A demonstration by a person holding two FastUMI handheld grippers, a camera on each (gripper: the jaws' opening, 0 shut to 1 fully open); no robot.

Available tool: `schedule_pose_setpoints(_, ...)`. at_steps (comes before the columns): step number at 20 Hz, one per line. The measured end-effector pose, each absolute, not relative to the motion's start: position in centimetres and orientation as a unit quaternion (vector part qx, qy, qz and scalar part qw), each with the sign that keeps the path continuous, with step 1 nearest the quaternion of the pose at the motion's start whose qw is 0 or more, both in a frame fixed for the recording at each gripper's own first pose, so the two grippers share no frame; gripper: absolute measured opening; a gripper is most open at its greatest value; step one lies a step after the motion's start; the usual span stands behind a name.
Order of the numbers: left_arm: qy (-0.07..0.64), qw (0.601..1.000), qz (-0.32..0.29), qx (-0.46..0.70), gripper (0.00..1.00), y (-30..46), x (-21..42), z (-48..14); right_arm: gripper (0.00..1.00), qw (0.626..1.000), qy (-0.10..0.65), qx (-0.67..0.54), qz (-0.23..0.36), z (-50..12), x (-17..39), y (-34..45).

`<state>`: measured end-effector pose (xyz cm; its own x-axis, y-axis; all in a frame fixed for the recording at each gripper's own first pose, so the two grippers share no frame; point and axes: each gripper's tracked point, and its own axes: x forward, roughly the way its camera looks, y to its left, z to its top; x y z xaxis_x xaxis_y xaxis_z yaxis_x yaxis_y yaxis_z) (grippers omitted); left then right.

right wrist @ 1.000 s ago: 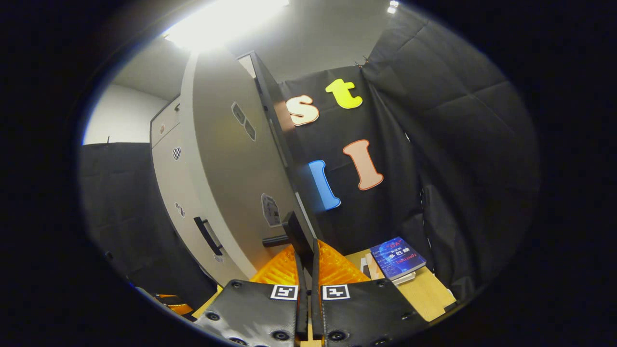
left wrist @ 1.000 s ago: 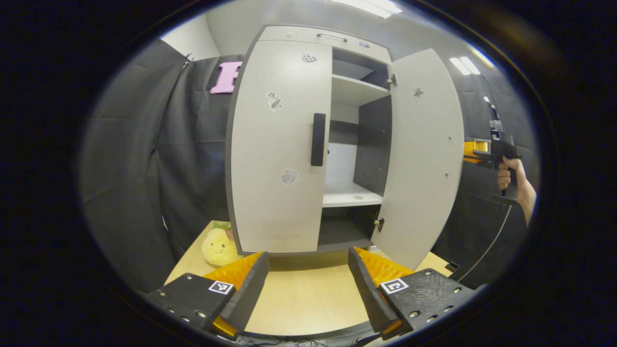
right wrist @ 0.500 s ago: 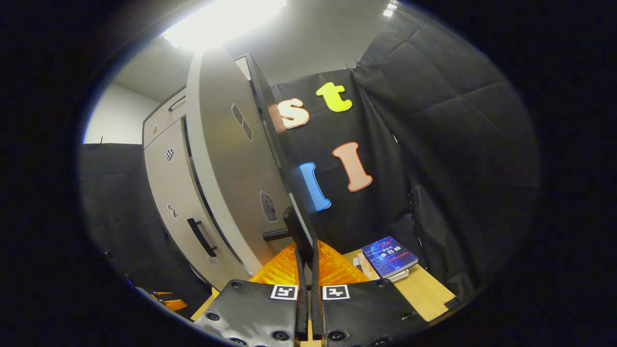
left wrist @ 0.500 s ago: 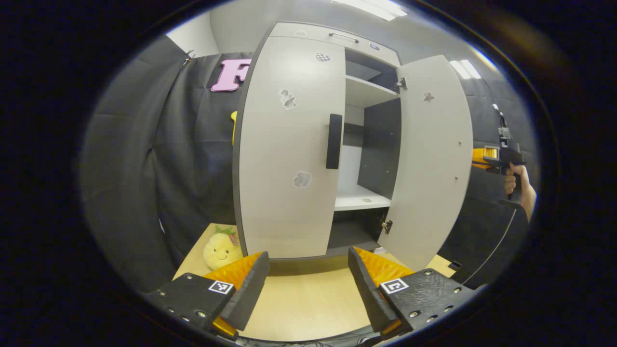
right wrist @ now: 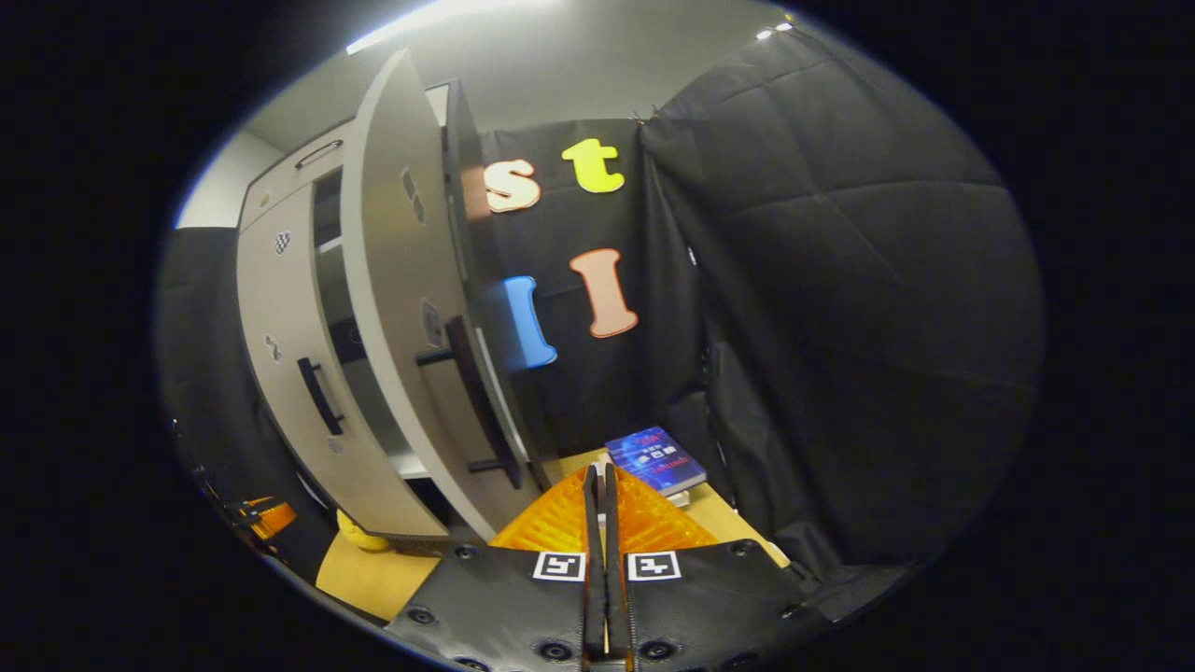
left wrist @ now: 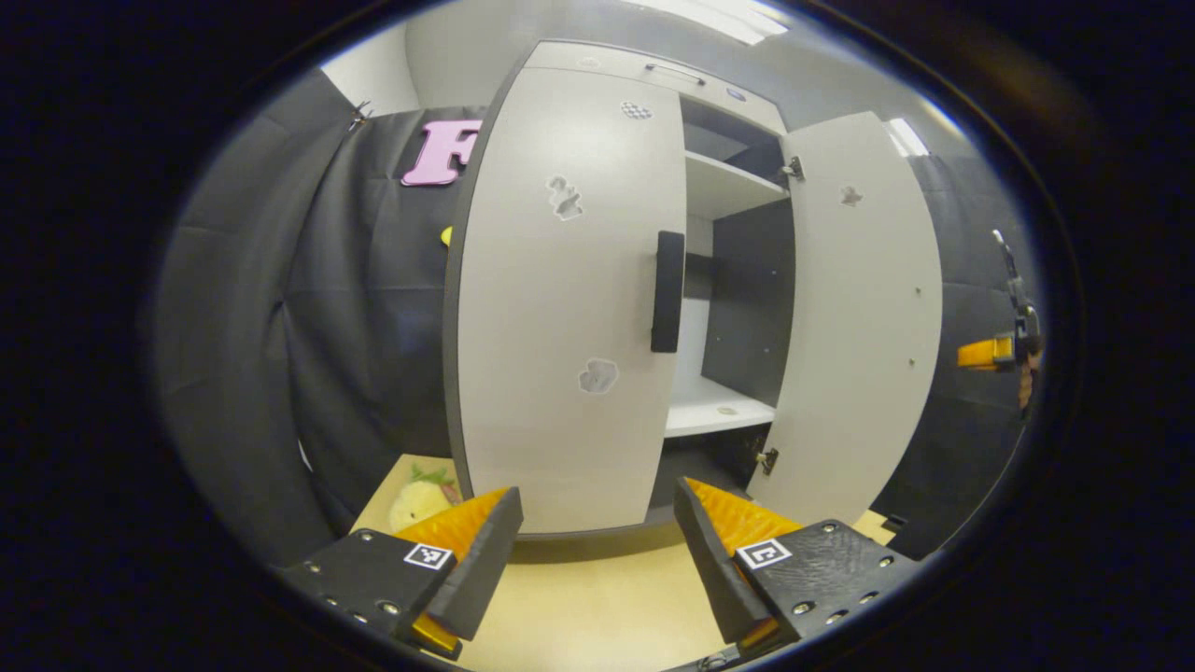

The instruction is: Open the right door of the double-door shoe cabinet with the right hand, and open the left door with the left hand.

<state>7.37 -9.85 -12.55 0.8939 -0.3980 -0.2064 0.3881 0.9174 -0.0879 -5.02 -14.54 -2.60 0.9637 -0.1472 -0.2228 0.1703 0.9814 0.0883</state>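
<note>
Left gripper view: left gripper [left wrist: 597,551], jaws spread, facing closed left door [left wrist: 560,299]; right gripper [right wrist: 597,504] clenched, empty, off the open right door [right wrist: 401,308]; wooden tabletop [left wrist: 597,607].

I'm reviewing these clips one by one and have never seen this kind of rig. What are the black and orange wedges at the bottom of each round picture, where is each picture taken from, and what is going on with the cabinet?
There is no robot here: a person holds a two-finger gripper in each hand, and a fisheye camera rides on each one, looking along its fingers. The wedges are those fingers.

In the left gripper view, the left gripper is open and holds nothing. It faces the shoe cabinet, which stands on a light wooden table. The left door is closed, with its dark handle untouched. The right door is swung open, showing shelves. A yellow plush toy lies beside the cabinet.

In the right gripper view, the right gripper is shut with nothing between its fingers, apart from the open door's handle. A blue book lies on the table beyond it.
</note>
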Motion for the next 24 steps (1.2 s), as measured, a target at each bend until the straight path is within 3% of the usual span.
schedule_pose_setpoints(2, 0.097, 0.974, -0.204, -0.024, 0.94, -11.3, 9.2, -11.1, 0.06, 0.987, 0.099, 0.059, -0.115, -2.4, -5.1, -17.0)
schedule_pose_setpoints(3, 0.089, 0.975, -0.204, -0.022, 0.92, -12.0, 10.2, -10.3, 0.23, 0.985, 0.096, 0.056, -0.134, -2.4, -4.7, -18.3)
schedule_pose_setpoints(4, 0.081, 0.976, -0.202, -0.019, 0.92, -12.8, 11.0, -9.5, 0.23, 0.983, 0.094, 0.047, -0.151, -2.5, -4.1, -19.4)
schedule_pose_setpoints(7, 0.059, 0.981, -0.187, -0.005, 0.94, -15.5, 13.8, -7.0, 0.98, 0.980, 0.079, -0.011, -0.181, -1.8, -2.2, -22.1)
schedule_pose_setpoints(8, 0.054, 0.982, -0.182, -0.003, 0.96, -16.4, 14.6, -6.1, 0.92, 0.981, 0.077, -0.021, -0.179, -2.3, -0.7, -22.5)
schedule_pose_setpoints(9, 0.049, 0.983, -0.179, -0.004, 0.95, -17.3, 15.3, -5.5, 0.98, 0.982, 0.076, -0.024, -0.169, -2.3, 0.4, -22.3)
schedule_pose_setpoints(16, 0.026, 0.990, -0.140, 0.006, 0.94, -20.9, 20.7, -2.0, 0.98, 0.988, 0.093, -0.004, -0.126, -3.9, 7.0, -24.5)
schedule_pose_setpoints(18, 0.022, 0.991, -0.131, 0.016, 0.89, -21.5, 22.1, -1.3, 0.98, 0.988, 0.099, -0.001, -0.115, -4.4, 8.3, -25.1)
schedule_pose_setpoints(24, 0.030, 0.995, -0.097, 0.020, 0.92, -23.3, 24.6, -0.9, 0.98, 0.989, 0.113, 0.010, -0.091, -5.6, 11.9, -26.8)
